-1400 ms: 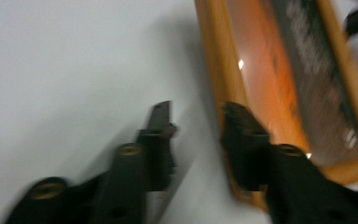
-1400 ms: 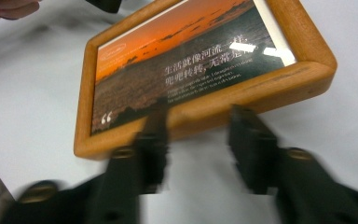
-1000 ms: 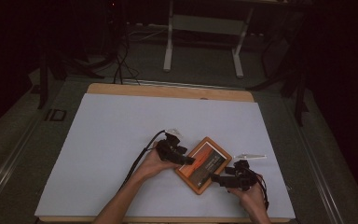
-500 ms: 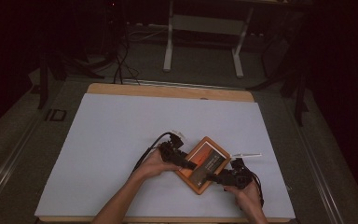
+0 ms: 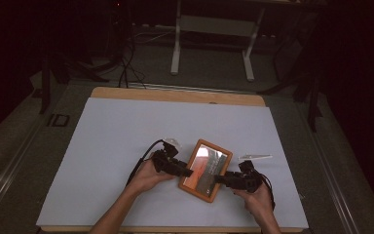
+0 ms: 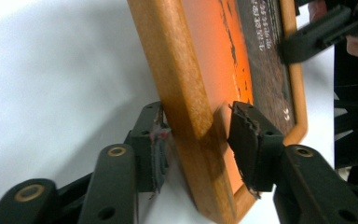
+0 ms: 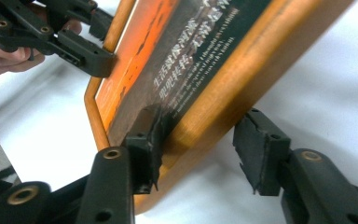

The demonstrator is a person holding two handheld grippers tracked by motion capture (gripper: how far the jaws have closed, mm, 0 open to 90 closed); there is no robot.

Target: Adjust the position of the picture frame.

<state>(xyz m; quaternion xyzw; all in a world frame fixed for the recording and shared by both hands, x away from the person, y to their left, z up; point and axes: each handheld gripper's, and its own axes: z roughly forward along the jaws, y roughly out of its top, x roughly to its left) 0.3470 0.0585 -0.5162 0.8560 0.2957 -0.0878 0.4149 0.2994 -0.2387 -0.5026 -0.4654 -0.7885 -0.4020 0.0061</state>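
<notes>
A wooden picture frame [image 5: 205,169] with an orange and dark print lies skewed on the white sheet near the front of the table. My left gripper [image 5: 185,171] is shut on its left edge. In the left gripper view the pads [image 6: 244,140] pinch the frame [image 6: 191,107], one on the glass and one behind. My right gripper [image 5: 220,179] grips the opposite edge. In the right gripper view one of its pads [image 7: 151,135] presses the printed face of the frame [image 7: 205,60] and the other meets the underside. The frame looks tilted slightly off the sheet.
A clear plastic strip [image 5: 254,157] lies on the white sheet [image 5: 126,136] just right of the frame. A small clear round piece [image 5: 172,142] sits behind the left hand. The wooden table edge [image 5: 175,94] and a metal stand [image 5: 212,39] lie beyond.
The right hand has slid in toward the frame and its jaws now hold the right edge. The frame has shifted slightly left. The left gripper has kept its hold.
</notes>
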